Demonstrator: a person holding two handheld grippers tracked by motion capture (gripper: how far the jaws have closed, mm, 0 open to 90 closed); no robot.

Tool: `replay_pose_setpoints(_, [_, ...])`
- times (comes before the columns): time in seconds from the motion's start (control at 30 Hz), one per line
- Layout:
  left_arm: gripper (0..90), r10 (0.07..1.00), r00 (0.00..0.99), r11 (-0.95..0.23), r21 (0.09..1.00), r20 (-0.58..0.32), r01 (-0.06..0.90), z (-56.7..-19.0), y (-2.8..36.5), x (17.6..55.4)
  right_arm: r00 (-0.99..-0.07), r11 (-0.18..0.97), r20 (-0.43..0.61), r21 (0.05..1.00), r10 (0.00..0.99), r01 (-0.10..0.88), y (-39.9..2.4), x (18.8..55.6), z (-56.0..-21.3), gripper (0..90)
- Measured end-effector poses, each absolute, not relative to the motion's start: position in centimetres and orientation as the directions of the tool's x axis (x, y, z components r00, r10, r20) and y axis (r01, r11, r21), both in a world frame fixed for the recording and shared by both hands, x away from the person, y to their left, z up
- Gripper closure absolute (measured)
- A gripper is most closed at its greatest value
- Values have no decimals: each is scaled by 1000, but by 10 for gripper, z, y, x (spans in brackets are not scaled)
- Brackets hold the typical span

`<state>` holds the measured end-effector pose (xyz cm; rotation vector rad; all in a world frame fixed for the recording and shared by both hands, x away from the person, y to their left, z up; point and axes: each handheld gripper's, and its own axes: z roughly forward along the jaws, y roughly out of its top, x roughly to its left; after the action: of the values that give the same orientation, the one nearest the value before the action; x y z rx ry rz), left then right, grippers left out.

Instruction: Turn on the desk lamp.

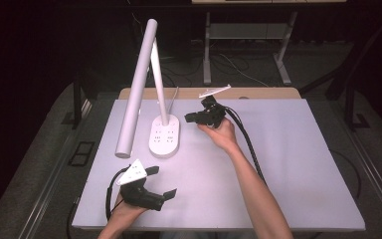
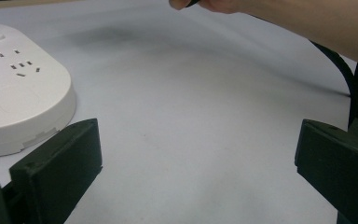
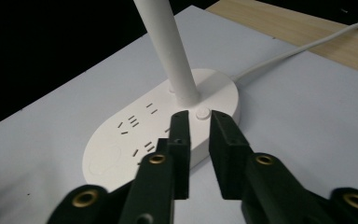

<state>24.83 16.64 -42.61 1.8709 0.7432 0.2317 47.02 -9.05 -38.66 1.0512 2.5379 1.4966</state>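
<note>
A white desk lamp stands on a white table (image 1: 288, 164), its oval base (image 3: 121, 140) dotted with socket slots. The right gripper (image 3: 199, 122) hovers just short of the base, jaws nearly together with a narrow gap and nothing held; a small round button (image 3: 202, 113) sits directly ahead of its tips, beside the lamp's stem (image 3: 168, 46). The press looks yet to come, and the lamp's head (image 1: 137, 84) shows no glow. The left gripper (image 1: 160, 182) rests nearer the person, jaws wide apart and empty, the base off to its left. No brand or readable writing appears.
</note>
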Motion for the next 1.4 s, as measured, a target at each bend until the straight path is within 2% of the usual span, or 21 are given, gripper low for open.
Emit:
replay_pose_setpoints(0.13, [0, 591, 787, -246, 888, -180, 388, -426, 166, 249, -769, 314, 295, 786, 567, 532, -104, 460, -377, 590])
replay_pose_setpoints(0.33, [0, 588, 789, -250, 888, -178, 386, -427, 164, 249, -745, 256, 330, 795, 580, 551, -133, 441, -365, 373])
replay_pose_setpoints(0.4, [0, 585, 791, -248, 889, -178, 384, -426, 163, 249, -735, 233, 341, 798, 586, 555, -143, 433, -362, 277])
replay_pose_setpoints(0.47, [0, 585, 791, -245, 890, -180, 384, -426, 163, 248, -738, 244, 332, 797, 588, 553, -151, 427, -360, 152])
replay_pose_setpoints(0.6, [0, 579, 795, -251, 888, -181, 385, -427, 161, 247, -734, 274, 293, 793, 613, 545, -169, 410, -356, 5])
replay_pose_setpoints(0.9, [0, 575, 799, -255, 888, -178, 382, -427, 159, 247, -715, 244, 273, 812, 644, 530, -208, 370, -351, 3])
replay_pose_setpoints(1.4, [0, 574, 800, -259, 887, -176, 382, -427, 159, 247, -684, 230, 249, 817, 686, 528, -253, 306, -368, 3])
